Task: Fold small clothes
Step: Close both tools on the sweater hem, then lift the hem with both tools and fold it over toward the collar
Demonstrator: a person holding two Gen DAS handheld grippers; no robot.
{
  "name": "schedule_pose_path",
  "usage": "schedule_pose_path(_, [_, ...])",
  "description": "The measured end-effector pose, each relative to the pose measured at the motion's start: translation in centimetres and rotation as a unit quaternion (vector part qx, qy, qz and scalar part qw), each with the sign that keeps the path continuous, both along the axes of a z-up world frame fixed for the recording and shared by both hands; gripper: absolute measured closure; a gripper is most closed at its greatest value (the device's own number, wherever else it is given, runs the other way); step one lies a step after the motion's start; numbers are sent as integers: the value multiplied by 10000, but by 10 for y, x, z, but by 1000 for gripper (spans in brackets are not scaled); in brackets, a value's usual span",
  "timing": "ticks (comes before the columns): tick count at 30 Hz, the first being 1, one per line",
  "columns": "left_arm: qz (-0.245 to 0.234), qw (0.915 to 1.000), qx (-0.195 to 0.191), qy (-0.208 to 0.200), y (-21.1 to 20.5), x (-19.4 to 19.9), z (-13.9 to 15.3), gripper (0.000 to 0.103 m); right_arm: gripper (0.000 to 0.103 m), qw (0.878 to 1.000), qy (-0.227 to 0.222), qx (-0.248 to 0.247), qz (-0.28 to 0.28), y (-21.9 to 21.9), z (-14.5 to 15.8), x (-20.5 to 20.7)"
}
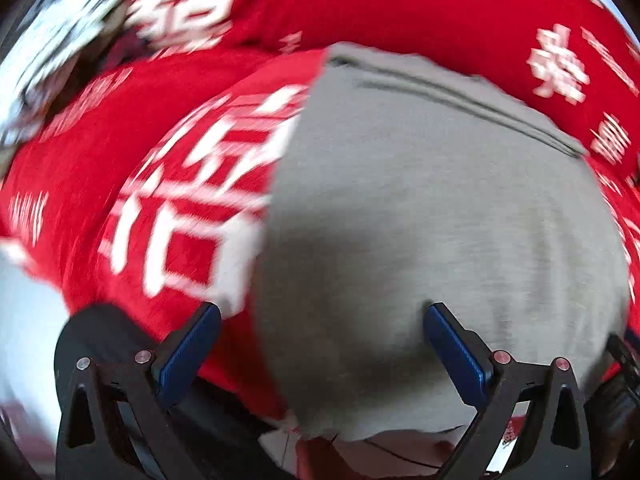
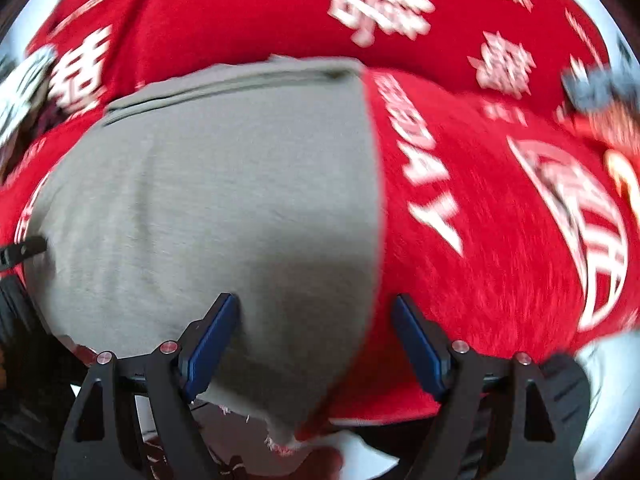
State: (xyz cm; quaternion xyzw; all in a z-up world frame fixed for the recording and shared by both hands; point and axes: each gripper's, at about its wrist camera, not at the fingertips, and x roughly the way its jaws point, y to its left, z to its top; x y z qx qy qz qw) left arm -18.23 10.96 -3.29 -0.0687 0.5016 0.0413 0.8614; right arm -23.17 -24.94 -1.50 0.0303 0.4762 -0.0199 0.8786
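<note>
A grey garment (image 1: 440, 208) lies flat on a red cloth with white characters (image 1: 120, 168). My left gripper (image 1: 322, 316) is open, its blue pads straddling the garment's near left edge. The garment (image 2: 224, 200) also fills the right wrist view on the same red cloth (image 2: 500, 240). My right gripper (image 2: 316, 306) is open, its pads straddling the garment's near right edge. Both views are motion-blurred. The garment's folded hem (image 1: 460, 92) is at the far side.
A black-and-white patterned item (image 1: 68, 48) lies at the far left on the red cloth. A dark blurred object (image 2: 600, 88) sits at the far right. The other gripper's black frame (image 2: 20, 252) shows at the left edge.
</note>
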Motion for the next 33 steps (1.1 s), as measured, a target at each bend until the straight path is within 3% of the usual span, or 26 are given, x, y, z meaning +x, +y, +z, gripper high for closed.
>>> schedule_pose_path(3, [33,9986,-493,211,8,-6,-11,1,20,10000,9,70,35,-2,-2,-6])
schedule_pose_path(6, [-457,9966,-583,373,-9,-10,-15,1,19,9992,161,-55,364,16,-6,-9])
schedule_pose_path(8, [-757,9946,-537,463,-23,-11,-18,6,19,9984,216,-124,501,25,-8,-11])
schedule_pose_path(10, [-886,9948,-412,291,-30,-14,-11,28,26,9982,208,-136,545,28,-8,-12])
schedule_pose_path(11, [-886,9951,-389,222,-30,-16,-6,36,40,9985,164,-141,507,27,-5,-13])
schedule_pose_path(12, [-877,9953,-380,143,-29,-19,-1,57,47,9988,135,-142,445,24,-3,-13])
schedule_pose_path(13, [-928,9947,-431,100,-28,-20,3,90,90,9989,83,-3,467,20,1,-14])
schedule_pose_path(14, [-990,9936,-535,121,-28,-20,6,90,92,9975,34,390,588,15,6,-15])
schedule_pose_path(17, [-1015,9929,-617,116,-25,-15,15,90,99,9948,-122,771,656,6,18,-14])
schedule_pose_path(26, [-1144,9899,-701,-457,-23,13,72,90,99,9836,-1049,1138,929,8,73,9])
schedule_pose_path(30, [-952,9900,-782,-693,-24,53,87,90,99,9815,-1313,1229,651,1,86,42])
schedule_pose_path(33, [-810,9915,-743,-693,-27,81,81,90,99,9811,-1337,1354,343,-10,83,73])
